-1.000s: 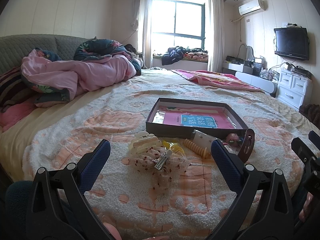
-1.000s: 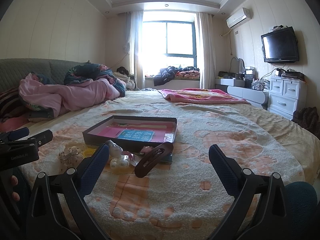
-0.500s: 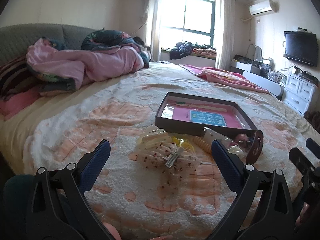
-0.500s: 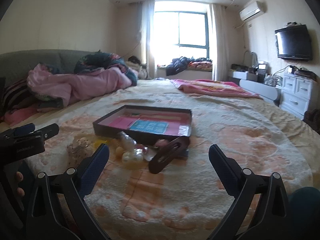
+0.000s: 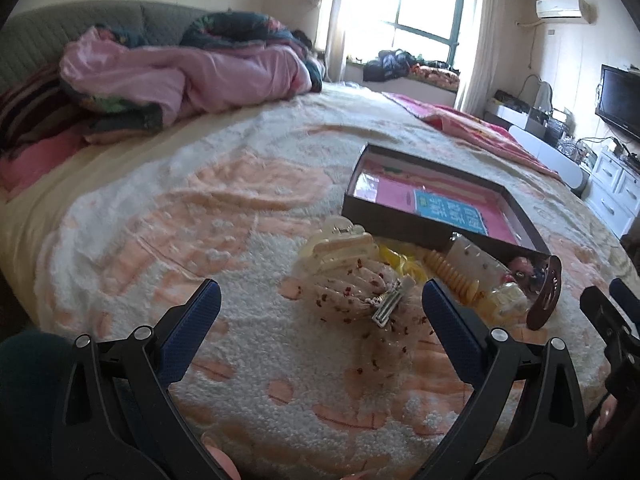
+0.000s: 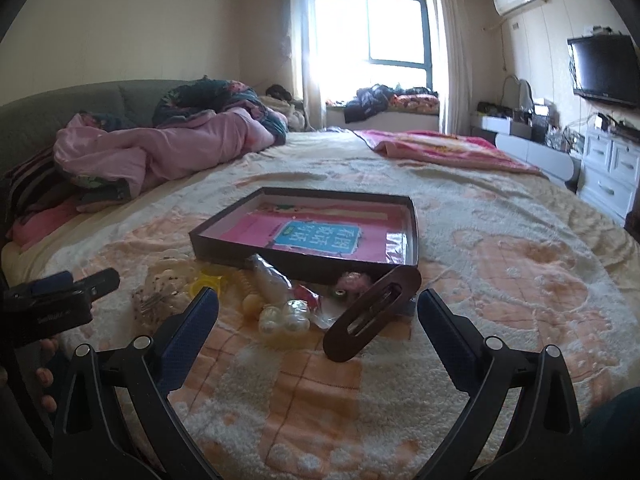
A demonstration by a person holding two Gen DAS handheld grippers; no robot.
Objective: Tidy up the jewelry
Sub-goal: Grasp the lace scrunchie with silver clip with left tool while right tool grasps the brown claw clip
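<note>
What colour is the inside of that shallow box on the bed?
Pink, with a blue label; the box shows best in the right wrist view.

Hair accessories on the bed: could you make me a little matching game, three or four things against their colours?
Things:
1. oval barrette
2. claw clip
3. shallow box
4. gripper pads

Colours:
a. blue
b. cream
c. dark brown, slotted
d. dark outside, pink lining

Pairs: 1-c, 2-b, 3-d, 4-a

box (image 5: 400, 220) hiding hair clips, television (image 5: 624, 100) cropped
</note>
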